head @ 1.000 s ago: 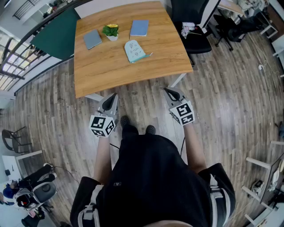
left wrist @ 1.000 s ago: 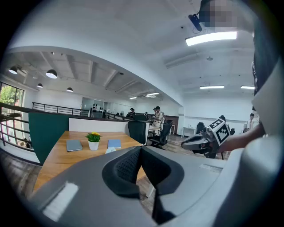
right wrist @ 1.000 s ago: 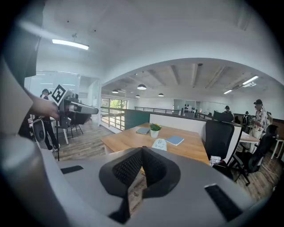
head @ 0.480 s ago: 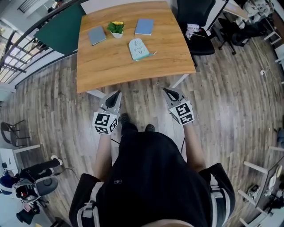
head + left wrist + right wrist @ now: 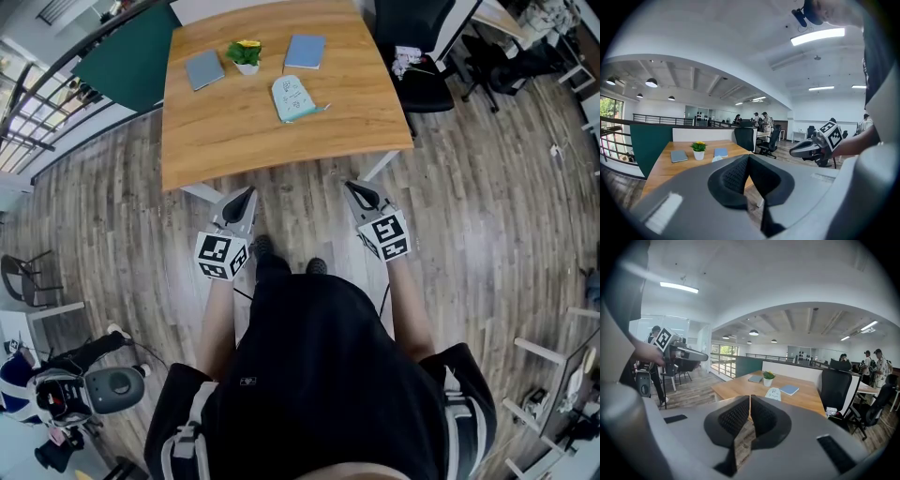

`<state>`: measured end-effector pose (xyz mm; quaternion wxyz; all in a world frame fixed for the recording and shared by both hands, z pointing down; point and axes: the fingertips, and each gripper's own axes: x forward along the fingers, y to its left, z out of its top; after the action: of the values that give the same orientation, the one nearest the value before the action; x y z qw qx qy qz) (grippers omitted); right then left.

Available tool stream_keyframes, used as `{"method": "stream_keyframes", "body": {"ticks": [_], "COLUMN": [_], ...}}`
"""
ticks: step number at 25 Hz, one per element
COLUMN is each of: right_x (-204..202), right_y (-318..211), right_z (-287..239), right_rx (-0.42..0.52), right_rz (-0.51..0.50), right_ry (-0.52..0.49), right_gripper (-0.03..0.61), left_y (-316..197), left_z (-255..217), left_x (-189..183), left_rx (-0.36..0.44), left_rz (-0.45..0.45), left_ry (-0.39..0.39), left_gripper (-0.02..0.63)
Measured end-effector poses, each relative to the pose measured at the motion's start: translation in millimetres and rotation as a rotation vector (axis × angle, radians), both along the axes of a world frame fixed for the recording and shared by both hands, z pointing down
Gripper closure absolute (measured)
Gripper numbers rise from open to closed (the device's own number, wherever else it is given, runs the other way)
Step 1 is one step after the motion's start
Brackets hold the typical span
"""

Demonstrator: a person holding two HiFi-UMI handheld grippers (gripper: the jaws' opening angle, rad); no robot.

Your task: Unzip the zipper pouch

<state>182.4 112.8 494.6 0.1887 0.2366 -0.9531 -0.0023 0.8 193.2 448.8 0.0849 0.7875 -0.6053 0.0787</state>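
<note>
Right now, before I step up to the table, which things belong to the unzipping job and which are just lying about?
For the job: zipper pouch, lying on the table; left gripper and right gripper, both shut and empty.
Just lying about: grey notebook, potted plant, blue notebook, black chair.

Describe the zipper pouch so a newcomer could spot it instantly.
Find the wooden table. Nearer you than the potted plant, grey notebook and blue notebook lies the zipper pouch. Only it is pale mint with one rounded end.
</note>
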Motion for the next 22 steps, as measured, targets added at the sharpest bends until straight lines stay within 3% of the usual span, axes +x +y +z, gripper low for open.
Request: {"method": "stream_keyframes", "body": {"ticks": [6, 14, 22], "right_x": [2, 8, 16], "right_y": [6, 9, 11], "right_z": [2, 5, 8], "right_rx": [0.002, 0.004, 0.006], "right_rz": [-0.006, 0.0, 0.015], "right_ry": [0.006, 0.011, 0.0], "right_gripper": [0.521, 0.375, 0.316], "left_y": [4, 5, 4], "left_z": [1, 1, 3], "left_x": [3, 9, 14], "left_rx": [-0.003, -0.004, -0.015], "left_rz": [0.008, 0.013, 0.011], "left_ry": [0.015, 0.017, 0.012], "left_gripper": [0.607, 0.5, 0.422]}}
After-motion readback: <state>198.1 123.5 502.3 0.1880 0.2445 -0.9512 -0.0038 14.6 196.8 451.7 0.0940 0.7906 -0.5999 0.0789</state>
